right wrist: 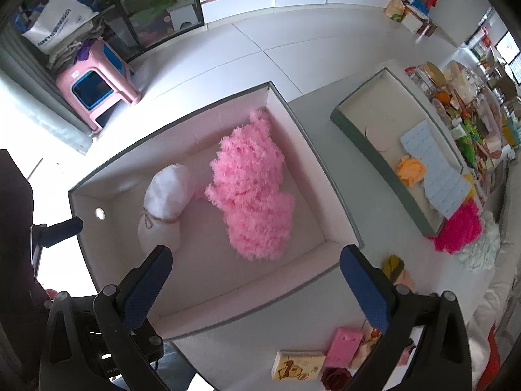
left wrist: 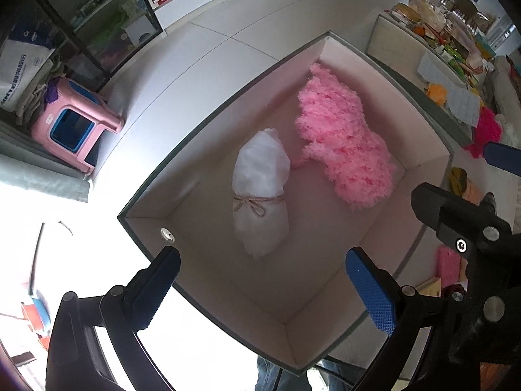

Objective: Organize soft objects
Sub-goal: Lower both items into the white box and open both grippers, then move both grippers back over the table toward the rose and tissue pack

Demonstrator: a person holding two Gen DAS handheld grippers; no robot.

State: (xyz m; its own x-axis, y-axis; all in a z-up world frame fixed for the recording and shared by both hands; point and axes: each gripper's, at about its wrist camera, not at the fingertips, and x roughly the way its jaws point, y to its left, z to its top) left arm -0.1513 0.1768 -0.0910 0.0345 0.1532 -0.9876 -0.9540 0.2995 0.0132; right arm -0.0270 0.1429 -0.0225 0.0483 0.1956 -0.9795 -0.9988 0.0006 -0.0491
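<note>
Cardboard, pale inside and dark green at the rim, forms the large open box point(right wrist: 329, 192) that stands at the left end of the white bench point(right wrist: 312, 120), and both soft things lie on its floor. The fluffy pink feathery bundle point(right wrist: 252, 192) stretches from the box's far corner toward its right wall, and the white cloth roll tied round with brown twine in a bow point(right wrist: 164, 203) lies just beside it on the left, the two touching or nearly so at one pink tuft. Above the near edge of the box the left gripper point(left wrist: 262, 288) hangs with its blue-padded fingers point(left wrist: 371, 293) spread wide and nothing between them, the white roll in line with the gap. The right gripper point(right wrist: 255, 285) hovers over the box's near right corner, its fingers likewise spread wide and bare. Farther right on the bench a shallow dark green tray point(right wrist: 374, 159) holds an orange fuzzy lump point(right wrist: 410, 169) and a pale blue gridded sheet point(right wrist: 433, 179), with a magenta fluffy thing point(right wrist: 459, 228) at the tray's near end. Near the bench's front edge lie a pink flat case point(right wrist: 343, 347) and a small yellow printed box point(right wrist: 298, 365). On the floor beyond the bench stands a pink plastic stool point(right wrist: 97, 84).
</note>
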